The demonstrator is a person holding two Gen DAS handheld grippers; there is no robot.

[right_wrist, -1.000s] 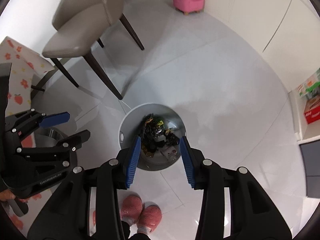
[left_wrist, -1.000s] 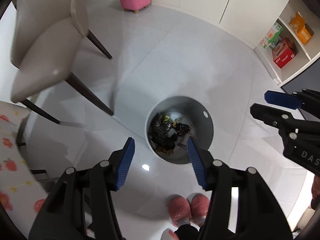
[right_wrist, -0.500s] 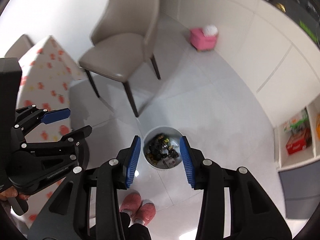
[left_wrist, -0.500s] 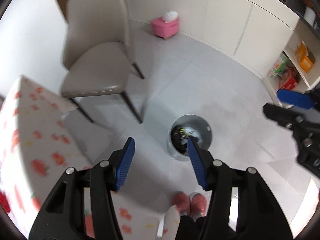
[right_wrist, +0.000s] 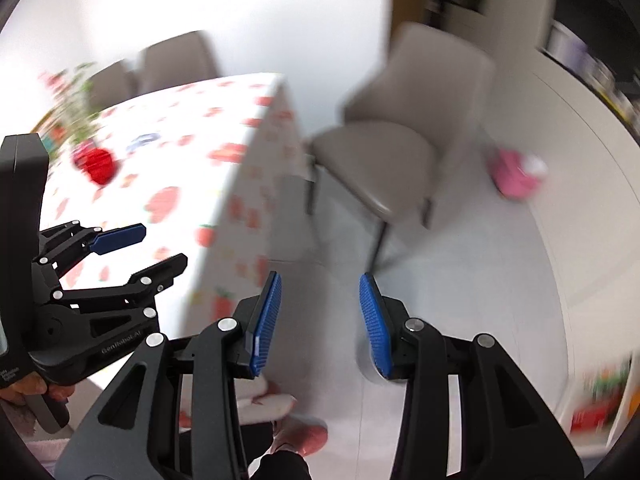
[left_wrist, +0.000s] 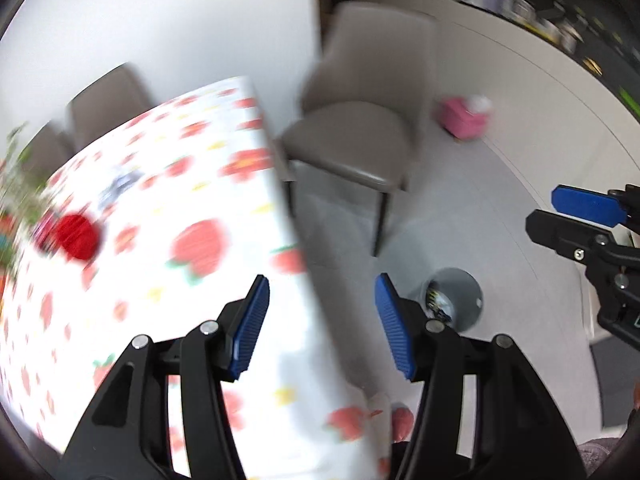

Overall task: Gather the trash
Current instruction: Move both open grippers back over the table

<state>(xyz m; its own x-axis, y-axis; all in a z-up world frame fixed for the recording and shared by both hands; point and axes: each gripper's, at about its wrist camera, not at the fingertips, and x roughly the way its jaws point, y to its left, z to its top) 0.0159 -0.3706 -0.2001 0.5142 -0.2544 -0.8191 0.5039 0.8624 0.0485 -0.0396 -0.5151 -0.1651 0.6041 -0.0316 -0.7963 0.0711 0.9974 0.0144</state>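
I had both grippers, left (left_wrist: 322,320) & right (right_wrist: 320,318), released w/ fingers empty; bin (left_wrist: 454,298) already held trash, red scrap (left_wrist: 76,236) on desk (left_wrist: 168,208) left.

Bright, even light, heavy motion blur

Strawberry-print white tablecloth (left_wrist: 168,264); grey bin (left_wrist: 460,292); pink stool (right_wrist: 516,176).

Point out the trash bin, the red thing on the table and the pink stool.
trash bin (left_wrist: 460,292), left wrist view, grey inner wall.
red thing (left_wrist: 78,236), left wrist view, its blurred middle.
pink stool (right_wrist: 514,178), right wrist view, its side.
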